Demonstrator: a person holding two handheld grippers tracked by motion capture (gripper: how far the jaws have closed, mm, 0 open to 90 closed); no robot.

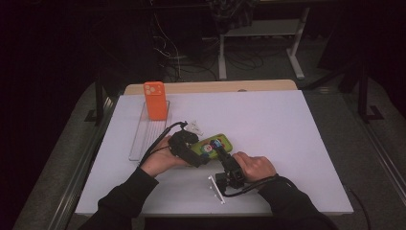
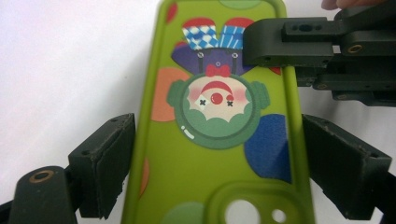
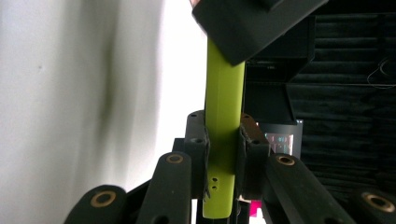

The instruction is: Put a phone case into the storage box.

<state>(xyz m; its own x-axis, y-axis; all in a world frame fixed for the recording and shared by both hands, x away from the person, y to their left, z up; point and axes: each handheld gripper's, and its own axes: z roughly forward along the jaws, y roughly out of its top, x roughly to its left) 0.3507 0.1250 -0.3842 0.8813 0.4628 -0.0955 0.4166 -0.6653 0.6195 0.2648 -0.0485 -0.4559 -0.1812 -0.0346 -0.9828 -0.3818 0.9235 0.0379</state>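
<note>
A green phone case (image 1: 214,143) with a clown picture is in the middle of the white table, between both grippers. In the left gripper view the case (image 2: 210,154) lies back side up between my jaws, and both pads (image 2: 109,158) sit against its long sides. My left gripper (image 1: 198,155) grips it across its width. My right gripper (image 1: 221,152) comes in from the near side, and its jaw (image 2: 289,42) covers the case's far corner. Seen edge-on in the right gripper view, the case (image 3: 224,93) is pinched by the right gripper (image 3: 223,128).
An orange phone case (image 1: 154,99) stands upright at the far end of a clear plastic tray (image 1: 143,139) on the left. The white table sheet (image 1: 287,134) stretches bare to the right. Dark floor, cables and desk legs lie beyond the far edge.
</note>
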